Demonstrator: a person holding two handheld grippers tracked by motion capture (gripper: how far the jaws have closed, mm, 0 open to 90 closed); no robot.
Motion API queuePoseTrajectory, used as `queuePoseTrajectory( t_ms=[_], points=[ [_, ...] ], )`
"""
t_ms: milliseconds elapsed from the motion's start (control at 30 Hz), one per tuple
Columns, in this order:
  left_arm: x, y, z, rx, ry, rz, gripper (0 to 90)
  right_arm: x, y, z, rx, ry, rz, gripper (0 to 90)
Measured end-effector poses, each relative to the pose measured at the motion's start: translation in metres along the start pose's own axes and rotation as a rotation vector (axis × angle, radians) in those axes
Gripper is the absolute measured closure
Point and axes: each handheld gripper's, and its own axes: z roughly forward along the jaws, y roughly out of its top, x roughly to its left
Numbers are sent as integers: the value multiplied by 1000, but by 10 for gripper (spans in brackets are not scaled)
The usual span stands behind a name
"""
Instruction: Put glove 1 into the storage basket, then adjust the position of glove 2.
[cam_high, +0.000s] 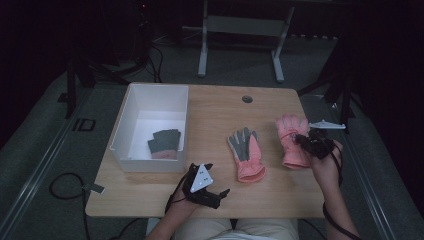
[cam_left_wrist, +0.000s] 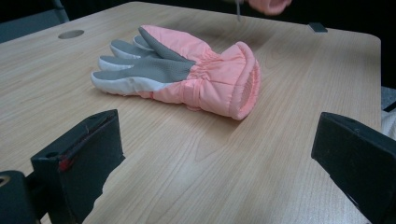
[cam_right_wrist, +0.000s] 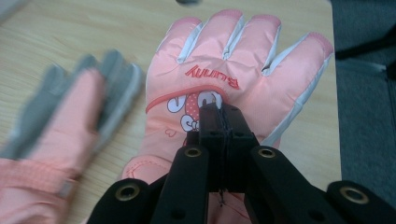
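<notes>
At a wooden table, the right gripper had its jaws pressed together on the back of a pink glove lettered "Bunny", near the table's right edge. The left gripper rested near the front edge, jaws spread wide, facing a second pink-and-grey glove lying palm up at mid-table. A dark glove lay inside a white bin at the left.
</notes>
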Motion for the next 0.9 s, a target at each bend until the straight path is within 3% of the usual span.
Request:
queuePoseTrajectory(
  t_ms=[200, 600, 900],
  points=[
    [0, 0, 0, -4, 8, -1, 17, 22, 20, -19, -54, 35, -48, 887],
    [0, 1, -3, -11, 17, 7, 17, 83, 42, -29, -94, 111, -140, 886],
    [1, 1, -3, -7, 18, -2, 16, 114, 35, -15, -46, 158, -177, 886]
  ],
)
